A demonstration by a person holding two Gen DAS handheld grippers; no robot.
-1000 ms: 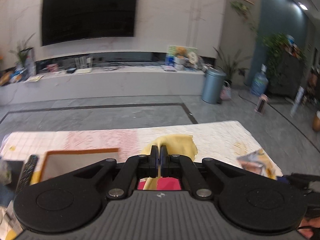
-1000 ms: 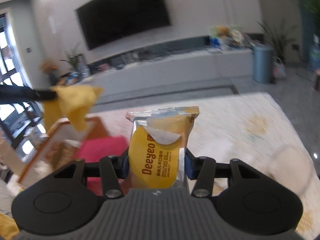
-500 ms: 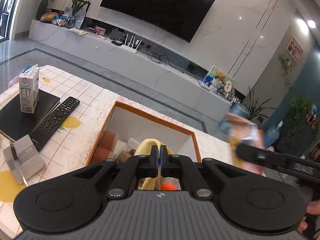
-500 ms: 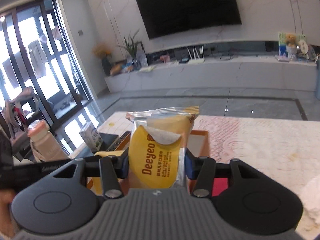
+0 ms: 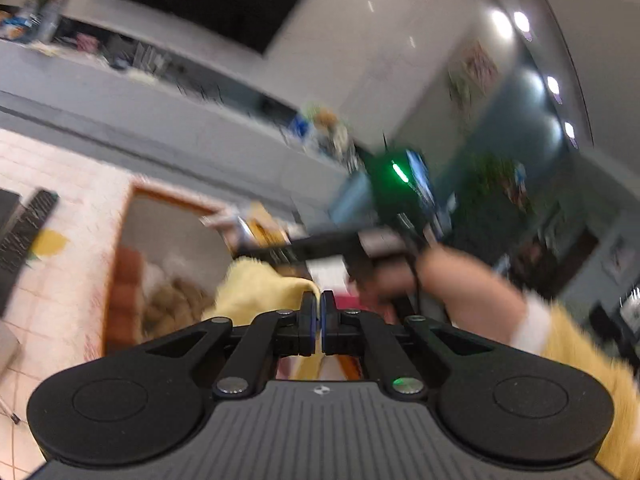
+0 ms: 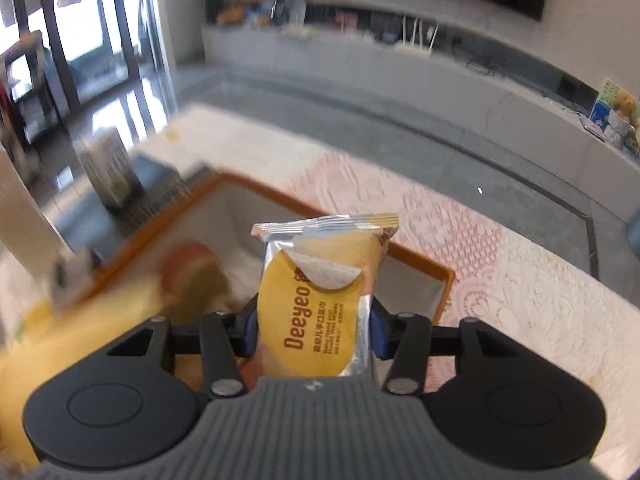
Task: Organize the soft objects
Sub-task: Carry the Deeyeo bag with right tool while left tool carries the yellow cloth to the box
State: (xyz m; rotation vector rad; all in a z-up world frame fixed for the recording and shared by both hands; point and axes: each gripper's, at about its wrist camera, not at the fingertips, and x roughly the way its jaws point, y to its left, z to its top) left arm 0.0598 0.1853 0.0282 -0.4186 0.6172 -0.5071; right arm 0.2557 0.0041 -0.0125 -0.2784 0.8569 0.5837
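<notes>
My left gripper [image 5: 319, 320] is shut on a yellow cloth [image 5: 260, 290] that bunches out to the left of the fingers, above an orange-rimmed box [image 5: 168, 196]. A brown plush toy [image 5: 172, 304] lies inside the box. My right gripper [image 6: 312, 320] is shut on a yellow and silver Deeyeo wipes pack [image 6: 320, 300], held upright over the orange-rimmed box [image 6: 420, 260]. The plush toy [image 6: 196, 268] is blurred in the box, and the yellow cloth [image 6: 80, 340] is a blur at lower left. In the left wrist view the right gripper [image 5: 280, 248] crosses over the box, held by a hand [image 5: 460, 280].
The box stands on a table with a patterned cloth [image 6: 500, 280]. A milk carton [image 6: 108, 172] stands to the box's left on a dark pad. A black remote [image 5: 24, 232] lies on the table left of the box. The person's yellow sleeve [image 5: 580, 360] is at right.
Both grippers have swung left from over the table to above the box, the left with the yellow cloth, the right with the wipes pack. Both views now point further down.
</notes>
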